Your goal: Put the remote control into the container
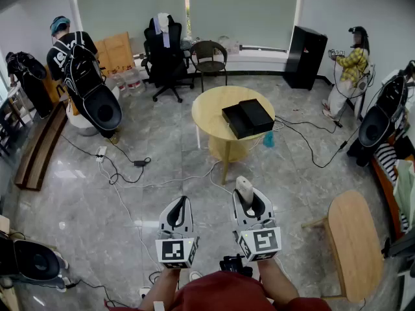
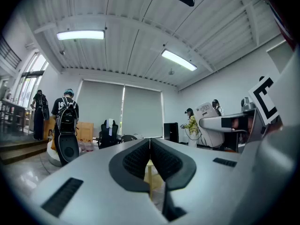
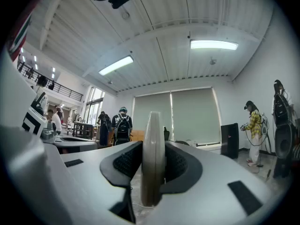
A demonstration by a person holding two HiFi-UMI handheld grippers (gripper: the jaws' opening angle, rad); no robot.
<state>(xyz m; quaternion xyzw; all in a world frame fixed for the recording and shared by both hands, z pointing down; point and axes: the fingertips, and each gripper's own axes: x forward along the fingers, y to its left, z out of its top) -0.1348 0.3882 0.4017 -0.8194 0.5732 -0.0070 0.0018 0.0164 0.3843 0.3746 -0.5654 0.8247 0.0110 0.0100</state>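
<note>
My right gripper [image 1: 248, 198] is shut on a pale grey remote control [image 1: 244, 189], which stands on edge between the pads with its end poking out past the jaw tips. In the right gripper view the remote control [image 3: 152, 158] fills the gap of the right gripper [image 3: 153, 146]. My left gripper [image 1: 179, 207] hangs beside it, shut with nothing in it; its pads meet in the left gripper view [image 2: 150, 146]. An open black container [image 1: 248, 118] lies on a round wooden table [image 1: 204, 109] some way ahead of both grippers.
A second small wooden table [image 1: 353, 238] stands at the right. Cables [image 1: 123, 173] trail over the tiled floor. An office chair [image 1: 166, 57], a black cabinet [image 1: 306, 56] and people [image 1: 350, 70] stand along the far wall.
</note>
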